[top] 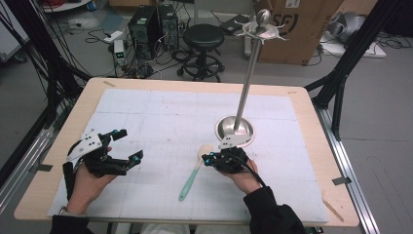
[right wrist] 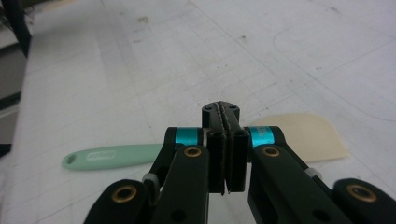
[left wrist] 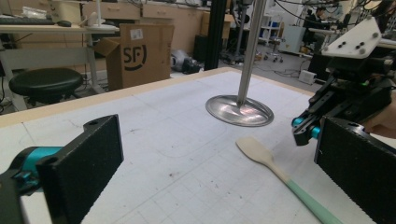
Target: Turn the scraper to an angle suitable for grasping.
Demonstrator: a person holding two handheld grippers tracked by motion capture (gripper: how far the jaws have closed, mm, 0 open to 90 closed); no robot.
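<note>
From the high view, the left gripper (top: 125,146) sat at the lower left of the frame, its jaws spread wide apart and holding nothing, the person's left hand (top: 90,181) wrapped around its body from below. Over at lower centre, the right gripper (top: 207,158) had its jaws pressed flat together, with nothing visible between them. The right hand (top: 246,178) came up from the bottom edge in a dark sleeve (top: 272,212).

The spatula (top: 194,173) lay flat on the white gridded mat (top: 160,112), just left of the right gripper: cream blade toward the top of the frame, mint-green handle running down and to the left. In the right gripper view the closed jaws hung above the spatula (right wrist: 140,151), handle stretching to the left of the frame, blade peeking out at the right; whether they touched it, I could not tell.

The metal stand (top: 235,129) stood just above the right gripper, right of centre, its round base on the mat and its pole rising tilted toward the top of the frame, topped by a ring of hooks.

In the left gripper view, the two black pads (left wrist: 81,163) framed the scene far apart, the spatula (left wrist: 275,170) lying between them toward the right and the stand's base (left wrist: 239,111) beyond it. The right gripper (left wrist: 306,131) showed at the right edge.

The wooden table (top: 311,126) carried it all; a black stool (top: 203,36) and a cardboard box (top: 302,29) stood on the floor beyond, at the top of the frame.
</note>
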